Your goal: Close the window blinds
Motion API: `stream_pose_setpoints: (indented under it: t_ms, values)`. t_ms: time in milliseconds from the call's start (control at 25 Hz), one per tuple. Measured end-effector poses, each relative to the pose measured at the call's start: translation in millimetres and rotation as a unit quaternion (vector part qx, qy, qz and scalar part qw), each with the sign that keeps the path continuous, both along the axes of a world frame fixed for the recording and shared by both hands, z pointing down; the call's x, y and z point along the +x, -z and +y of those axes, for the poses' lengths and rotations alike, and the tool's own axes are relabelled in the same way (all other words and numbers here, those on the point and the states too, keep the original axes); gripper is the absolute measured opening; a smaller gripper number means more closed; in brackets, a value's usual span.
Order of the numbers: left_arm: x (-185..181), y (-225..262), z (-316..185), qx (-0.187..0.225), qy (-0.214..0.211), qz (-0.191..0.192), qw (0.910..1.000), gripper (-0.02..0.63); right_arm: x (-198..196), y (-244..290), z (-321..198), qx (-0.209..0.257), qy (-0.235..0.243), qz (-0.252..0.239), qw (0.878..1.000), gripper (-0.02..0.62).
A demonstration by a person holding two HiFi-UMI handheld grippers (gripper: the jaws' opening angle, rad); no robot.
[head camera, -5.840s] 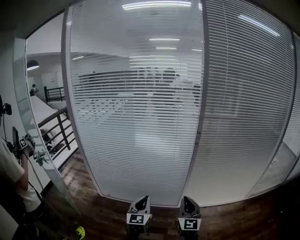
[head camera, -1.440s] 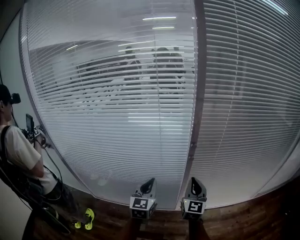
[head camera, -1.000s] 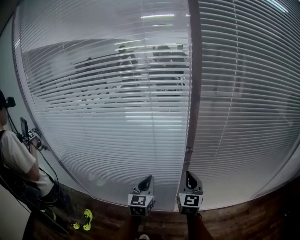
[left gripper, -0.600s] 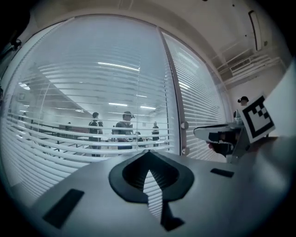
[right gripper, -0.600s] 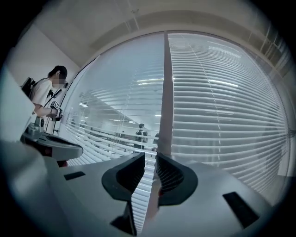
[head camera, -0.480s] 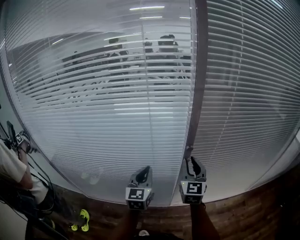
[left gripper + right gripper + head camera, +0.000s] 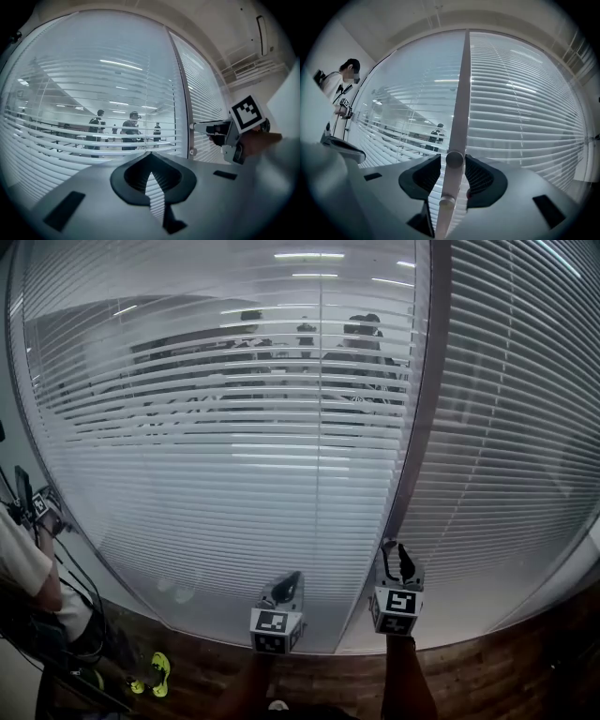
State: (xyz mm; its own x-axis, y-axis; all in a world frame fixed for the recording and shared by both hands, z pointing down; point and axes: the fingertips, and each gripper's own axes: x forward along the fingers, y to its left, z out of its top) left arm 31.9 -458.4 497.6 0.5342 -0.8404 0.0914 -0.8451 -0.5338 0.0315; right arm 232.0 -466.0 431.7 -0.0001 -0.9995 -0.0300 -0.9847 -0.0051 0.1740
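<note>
The left blind [image 7: 234, 446] has its slats partly tilted, and people show through it. The right blind [image 7: 506, 427] looks closed. A grey mullion [image 7: 417, 427] separates them. My right gripper [image 7: 398, 557] points level at the mullion. In the right gripper view a round knob [image 7: 454, 159] on the mullion [image 7: 461, 84] sits between the jaws of my right gripper [image 7: 453, 161]. Those jaws have just been opening and stand open, with a thin gap on each side of the knob. A second knob [image 7: 446, 201] sits lower. My left gripper [image 7: 291, 577] is shut and empty, facing the left blind [image 7: 70, 140].
A person [image 7: 23, 559] stands at the far left holding a device, with yellow shoes [image 7: 155, 673] on the dark wooden floor [image 7: 487, 662]. Several people [image 7: 356, 343] stand behind the glass. From the left gripper view, the right gripper [image 7: 196, 126] reaches the mullion.
My right gripper has risen a little and shifted right along the mullion, and its jaws stand wider. The left gripper has kept its place beside it. The view has swung leftward.
</note>
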Motion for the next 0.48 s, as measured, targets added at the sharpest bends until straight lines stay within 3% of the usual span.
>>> stream_pose_setpoints:
  t_ms: [240, 480]
  values:
    - [-1.0, -2.4, -1.7, 0.003, -0.004, -0.007, 1.0, 0.0, 4.8, -2.7, -10.0, -0.016, -0.025, -0.001, 1.0, 0.142]
    - [-7.8, -16.0, -4.0, -0.002, 0.0, -0.009, 1.0, 0.0, 6.0, -9.5, -11.0, -0.017, -0.022, -0.013, 1.0, 0.124]
